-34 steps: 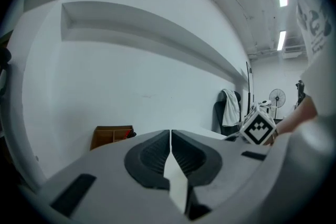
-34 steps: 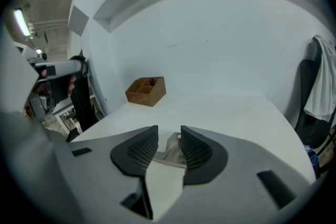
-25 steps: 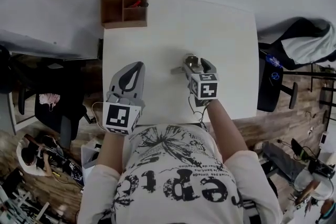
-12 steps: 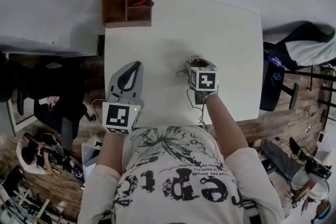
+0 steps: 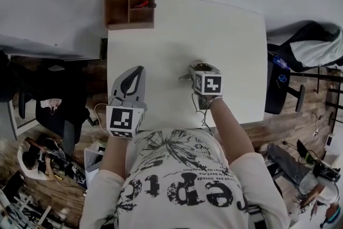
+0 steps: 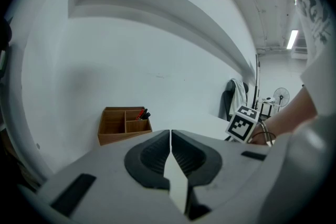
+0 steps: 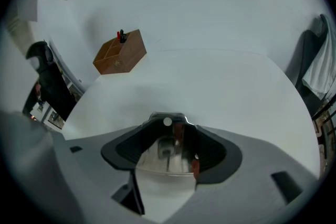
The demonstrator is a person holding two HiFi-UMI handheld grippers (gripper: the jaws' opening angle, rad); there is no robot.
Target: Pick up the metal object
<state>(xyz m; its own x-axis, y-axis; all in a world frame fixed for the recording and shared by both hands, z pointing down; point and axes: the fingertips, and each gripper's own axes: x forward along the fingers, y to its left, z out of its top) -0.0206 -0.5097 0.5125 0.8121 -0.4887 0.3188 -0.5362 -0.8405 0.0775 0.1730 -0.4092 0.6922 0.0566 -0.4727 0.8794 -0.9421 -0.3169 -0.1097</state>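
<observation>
A white table (image 5: 236, 35) carries a wooden organizer (image 5: 130, 6) at its eleven o'clock corner, pens inside.

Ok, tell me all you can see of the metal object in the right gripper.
The metal object is shiny and mirror-like, with an angular top edge and a small pale round spot near it; red marks show on its right side. It sits between the jaws of the right gripper, which is shut on it, over the white table. I can't tell its full shape or whether it is off the table.
</observation>
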